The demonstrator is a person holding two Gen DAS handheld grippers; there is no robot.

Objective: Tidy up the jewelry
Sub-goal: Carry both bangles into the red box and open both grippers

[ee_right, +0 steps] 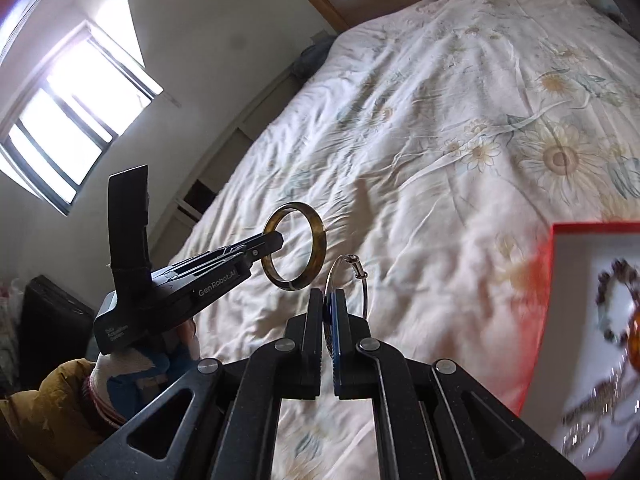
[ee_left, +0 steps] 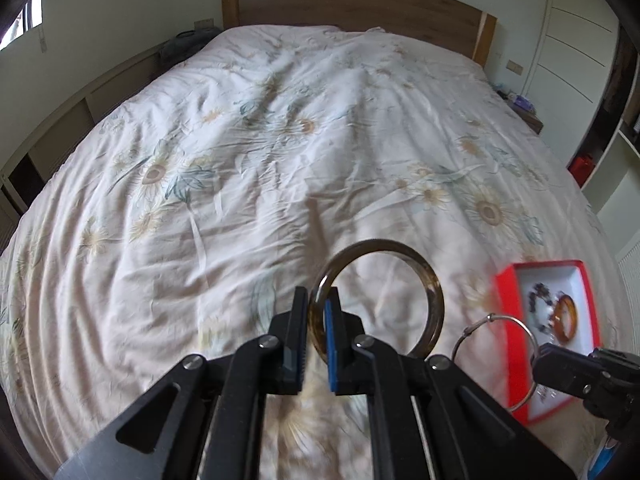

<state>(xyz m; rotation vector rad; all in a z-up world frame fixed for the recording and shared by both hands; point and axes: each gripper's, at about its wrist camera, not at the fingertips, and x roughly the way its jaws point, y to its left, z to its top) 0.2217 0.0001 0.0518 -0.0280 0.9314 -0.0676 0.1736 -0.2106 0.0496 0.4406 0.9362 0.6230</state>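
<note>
My left gripper (ee_left: pixel 319 300) is shut on a brown translucent bangle (ee_left: pixel 434 300) and holds it upright above the bed; it also shows in the right wrist view (ee_right: pixel 318 248), with the left gripper (ee_right: pixel 276 240) at its left rim. My right gripper (ee_right: pixel 329 300) is shut on a thin silver hoop bracelet (ee_right: pixel 360 272), also in the air. In the left wrist view the hoop (ee_left: pixel 496 318) hangs over the red jewelry box (ee_left: pixel 505 304). The box (ee_right: pixel 544 320) holds a beaded bracelet (ee_left: pixel 540 304), an amber bangle (ee_left: pixel 566 316) and silver chains (ee_right: pixel 596 408).
A large bed with a floral quilt (ee_left: pixel 280 140) fills both views, with a wooden headboard (ee_left: pixel 352 4) at the far end. A window (ee_right: pixel 68 120) and low shelving lie to the left. White wardrobe doors (ee_left: pixel 576 40) stand at the right.
</note>
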